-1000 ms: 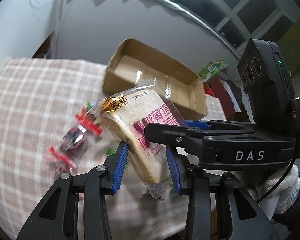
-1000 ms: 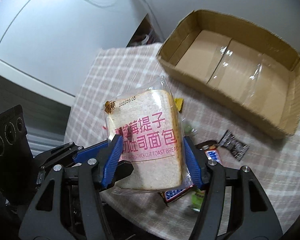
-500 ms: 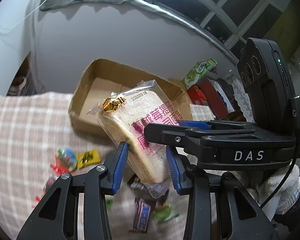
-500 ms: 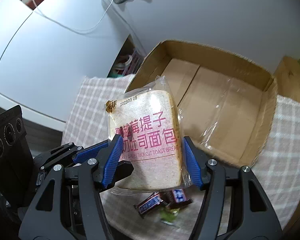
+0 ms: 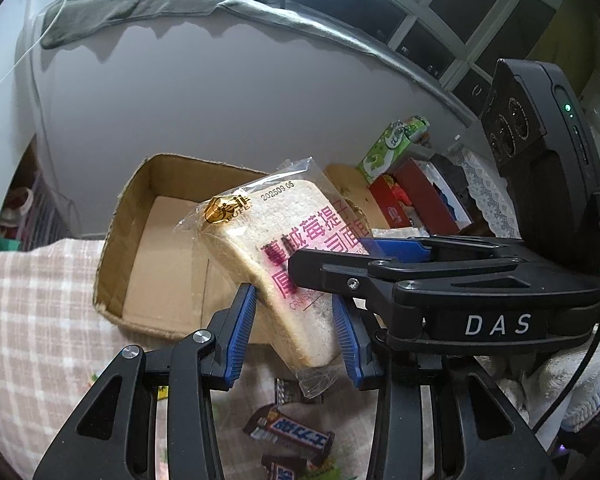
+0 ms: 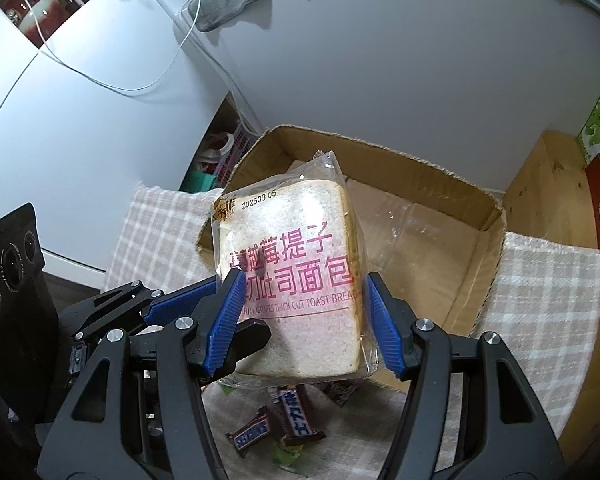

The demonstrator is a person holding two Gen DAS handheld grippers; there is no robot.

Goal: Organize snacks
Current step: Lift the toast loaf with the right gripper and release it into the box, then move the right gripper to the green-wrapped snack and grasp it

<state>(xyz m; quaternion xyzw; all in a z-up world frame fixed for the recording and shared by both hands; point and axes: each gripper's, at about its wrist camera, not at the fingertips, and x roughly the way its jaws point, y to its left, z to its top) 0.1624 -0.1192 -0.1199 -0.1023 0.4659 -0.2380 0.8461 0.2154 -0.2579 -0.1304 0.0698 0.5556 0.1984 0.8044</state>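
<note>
Toast bread packet [image 6: 296, 280] held in the air before the cardboard box [image 6: 452, 236].
The left gripper [image 5: 296, 332] and the right gripper [image 6: 304, 320] both clamp its lower half; it looks light, soft, with slippery film, so hold gently.

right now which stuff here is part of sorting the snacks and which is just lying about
Job:
toast bread pack, held by both claws
cardboard box
Snickers bars on the checked cloth

Lying about:
green carton
red box
grey cloth
white cable
</note>
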